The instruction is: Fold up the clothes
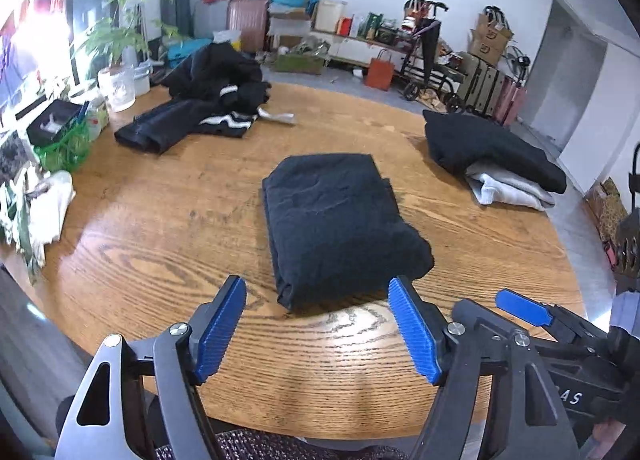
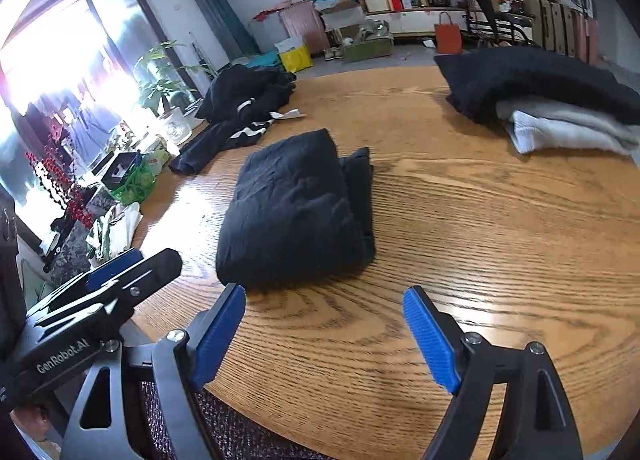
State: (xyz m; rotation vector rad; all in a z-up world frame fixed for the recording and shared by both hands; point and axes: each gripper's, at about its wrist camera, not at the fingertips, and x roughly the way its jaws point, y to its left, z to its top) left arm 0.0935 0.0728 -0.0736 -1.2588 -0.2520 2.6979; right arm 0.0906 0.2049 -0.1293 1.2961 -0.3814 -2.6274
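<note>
A folded black garment [image 1: 340, 224] [image 2: 296, 208] lies in the middle of the round wooden table [image 1: 160, 252] [image 2: 480, 260]. My left gripper [image 1: 318, 288] is open, just short of the garment's near edge, with nothing between its blue pads. My right gripper [image 2: 324, 296] is open too, near the garment's near right corner; its side shows in the left wrist view [image 1: 520, 308]. A pile of unfolded black clothes with white stripes [image 1: 200, 108] [image 2: 240, 108] sits at the far left. A stack of a folded black piece on a grey one [image 1: 496, 164] [image 2: 552, 108] rests at the far right.
Potted plants [image 1: 116, 40] [image 2: 160, 76], a glass jar [image 1: 116, 88] and small items [image 1: 60, 132] crowd the table's left edge by a bright window. Suitcases, boxes, a shelf and a stroller [image 1: 428, 56] stand along the far wall. A dark patterned cloth [image 2: 240, 436] lies below the table's near edge.
</note>
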